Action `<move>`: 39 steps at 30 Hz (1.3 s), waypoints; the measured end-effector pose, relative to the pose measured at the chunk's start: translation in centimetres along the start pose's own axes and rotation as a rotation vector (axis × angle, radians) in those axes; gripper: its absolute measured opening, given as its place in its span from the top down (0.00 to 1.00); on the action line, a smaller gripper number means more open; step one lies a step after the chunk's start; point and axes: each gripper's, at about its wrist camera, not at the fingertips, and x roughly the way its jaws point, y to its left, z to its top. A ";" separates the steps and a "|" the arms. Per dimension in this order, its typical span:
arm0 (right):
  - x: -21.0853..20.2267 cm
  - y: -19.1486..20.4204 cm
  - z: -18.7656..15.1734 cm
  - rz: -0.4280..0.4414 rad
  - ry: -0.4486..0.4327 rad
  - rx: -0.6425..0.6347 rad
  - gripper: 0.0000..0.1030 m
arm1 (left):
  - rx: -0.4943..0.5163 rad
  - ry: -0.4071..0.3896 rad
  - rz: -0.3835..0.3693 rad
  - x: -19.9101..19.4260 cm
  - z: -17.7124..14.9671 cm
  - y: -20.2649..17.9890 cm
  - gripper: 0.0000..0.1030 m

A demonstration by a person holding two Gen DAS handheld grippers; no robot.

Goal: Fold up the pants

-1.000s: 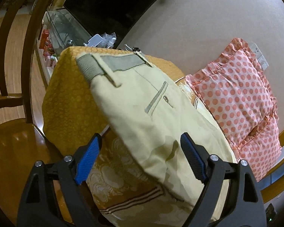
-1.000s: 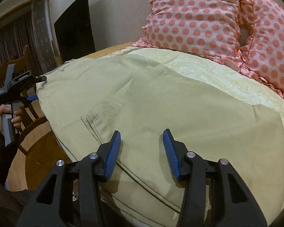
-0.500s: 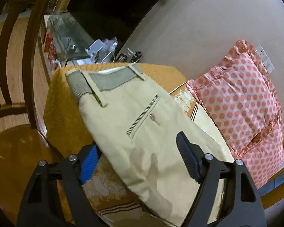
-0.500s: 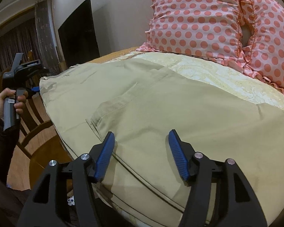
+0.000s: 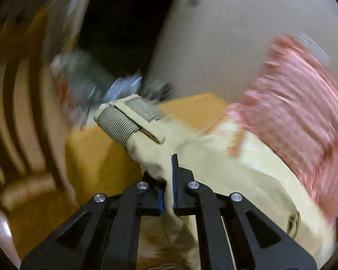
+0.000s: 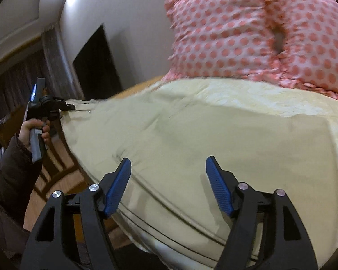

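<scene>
The left gripper (image 5: 167, 193) is clamped tight on a bunched fold of the beige cotton pants (image 6: 191, 148) just below their ribbed elastic waistband (image 5: 121, 123). The right gripper (image 6: 167, 186) hovers wide apart, holding nothing, over the smooth, seamed legs spread across the cream bed (image 6: 270, 99) near polka-dot ruffled pillows (image 6: 236, 29).

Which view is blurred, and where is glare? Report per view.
Left wrist: heavy motion smear over the polka-dot pillow and chair; left gripper and khaki pants stay sharp. Right wrist: mild blur, glare on the wall, right gripper crisp.
</scene>
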 end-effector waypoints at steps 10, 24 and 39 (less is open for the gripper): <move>-11.3 -9.6 -0.5 -0.158 -0.281 0.437 0.07 | 0.735 0.034 -0.721 -10.4 -11.9 -27.3 0.93; -9.2 -14.9 0.9 -0.077 -0.129 0.601 0.15 | 1.011 0.182 -0.786 -10.7 -25.7 -30.0 0.91; -3.6 -16.2 1.8 -0.157 0.099 0.503 0.47 | 0.427 0.397 -0.586 3.2 -6.7 -18.4 0.37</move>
